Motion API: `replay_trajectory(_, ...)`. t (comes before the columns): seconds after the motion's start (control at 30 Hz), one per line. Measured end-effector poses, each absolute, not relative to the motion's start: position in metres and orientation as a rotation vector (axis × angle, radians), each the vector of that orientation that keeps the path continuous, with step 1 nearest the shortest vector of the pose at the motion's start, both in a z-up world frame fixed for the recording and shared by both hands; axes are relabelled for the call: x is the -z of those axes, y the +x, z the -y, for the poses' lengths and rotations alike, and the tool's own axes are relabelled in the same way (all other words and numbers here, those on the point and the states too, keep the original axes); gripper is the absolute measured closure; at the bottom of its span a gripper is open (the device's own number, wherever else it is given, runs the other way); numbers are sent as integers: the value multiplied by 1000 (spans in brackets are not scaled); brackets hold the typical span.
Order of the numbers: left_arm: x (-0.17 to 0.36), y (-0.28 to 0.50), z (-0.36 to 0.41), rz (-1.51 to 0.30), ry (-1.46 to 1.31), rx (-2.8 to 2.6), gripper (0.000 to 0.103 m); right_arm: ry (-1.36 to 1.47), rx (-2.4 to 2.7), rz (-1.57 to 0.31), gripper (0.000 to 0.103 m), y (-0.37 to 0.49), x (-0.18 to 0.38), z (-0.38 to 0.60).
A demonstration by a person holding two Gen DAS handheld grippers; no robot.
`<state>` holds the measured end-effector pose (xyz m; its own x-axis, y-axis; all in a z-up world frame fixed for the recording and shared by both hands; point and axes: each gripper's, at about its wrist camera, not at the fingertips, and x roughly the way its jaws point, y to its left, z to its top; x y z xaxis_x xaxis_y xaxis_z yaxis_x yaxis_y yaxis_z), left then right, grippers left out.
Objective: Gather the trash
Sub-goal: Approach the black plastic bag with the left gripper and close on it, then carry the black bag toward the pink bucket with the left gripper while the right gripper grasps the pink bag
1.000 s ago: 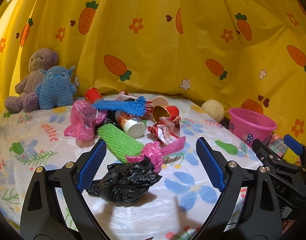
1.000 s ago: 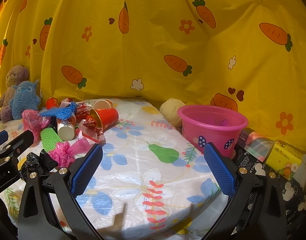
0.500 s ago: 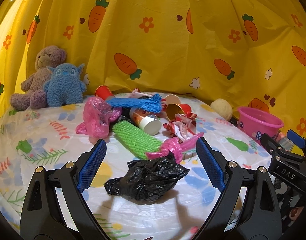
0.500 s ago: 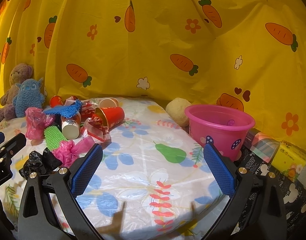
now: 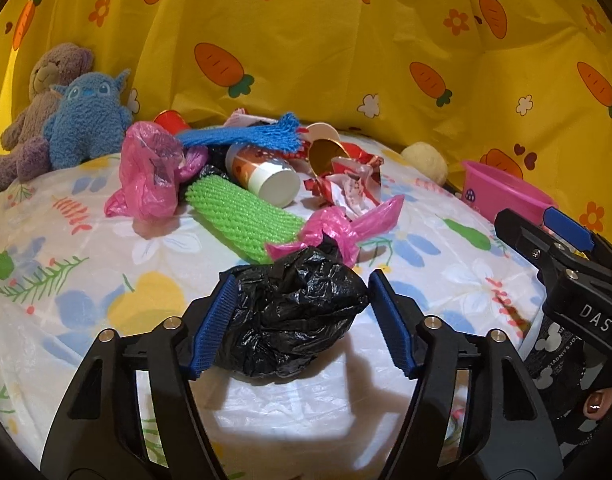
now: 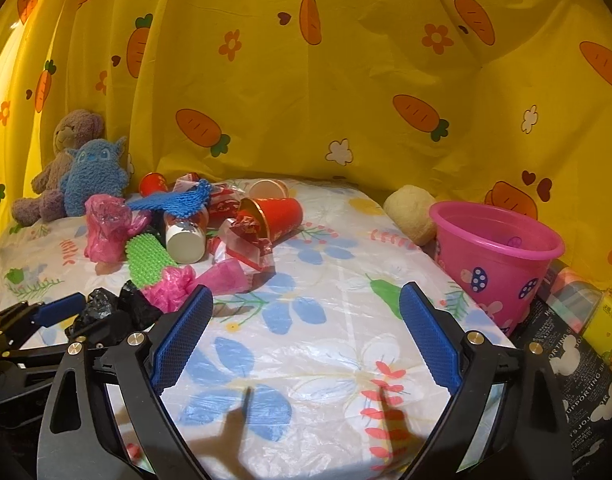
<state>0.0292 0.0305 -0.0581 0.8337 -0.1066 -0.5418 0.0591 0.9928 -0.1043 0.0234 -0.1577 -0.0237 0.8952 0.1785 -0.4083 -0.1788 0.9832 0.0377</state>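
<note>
A crumpled black plastic bag [image 5: 290, 312] lies on the flowered table cover between the blue pads of my left gripper [image 5: 302, 324], whose jaws have closed in around it and touch its sides. It also shows in the right wrist view [image 6: 106, 312]. Behind it lies a trash pile: a green foam net [image 5: 242, 216], pink bags [image 5: 150, 176], a blue net [image 5: 246, 136], paper cups [image 5: 266, 176] and red wrappers [image 5: 345, 184]. My right gripper [image 6: 306, 340] is open and empty over bare table. A pink bucket [image 6: 493, 256] stands at the right.
Two plush toys, purple [image 5: 38, 100] and blue [image 5: 86, 116], sit at the back left. A cream ball [image 6: 409, 216] lies beside the bucket. Boxes [image 6: 585, 344] lie past the table's right edge. A yellow carrot-print curtain hangs behind.
My left gripper has moved forward over the black bag and its jaws have narrowed from wide open to closing on the bag. The right gripper stayed open and shifted slightly.
</note>
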Motion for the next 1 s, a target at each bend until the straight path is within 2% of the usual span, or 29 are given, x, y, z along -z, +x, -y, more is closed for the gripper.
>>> replay_trajectory(0.1, 60, 26, -34, -572, -102, 98, 54, -15, -221, -423, 14, 28, 25, 146)
replay_trajectory(0.17, 59, 26, -37, -572, -118, 106, 71, -18, -253, -434, 20, 33, 27, 137)
replay_trajectory(0.2, 58, 27, -38, -572, -121, 105, 75, -14, -270, -447, 25, 36, 29, 133)
replay_trajectory(0.27, 56, 27, -40, -564, -123, 103, 89, -1, -303, -476, 27, 42, 31, 126)
replay_trajectory(0.33, 54, 26, -44, -545, -131, 103, 95, -1, -333, -507, 35, 49, 34, 118)
replay_trajectory(0.63, 5, 3, -73, -355, -123, -25, 97, -57, -437, -602, 52, 75, 42, 72)
replay_trajectory(1.0, 6, 10, -89, -369, -144, -36, 97, -99, -444, -684, 77, 95, 57, 54)
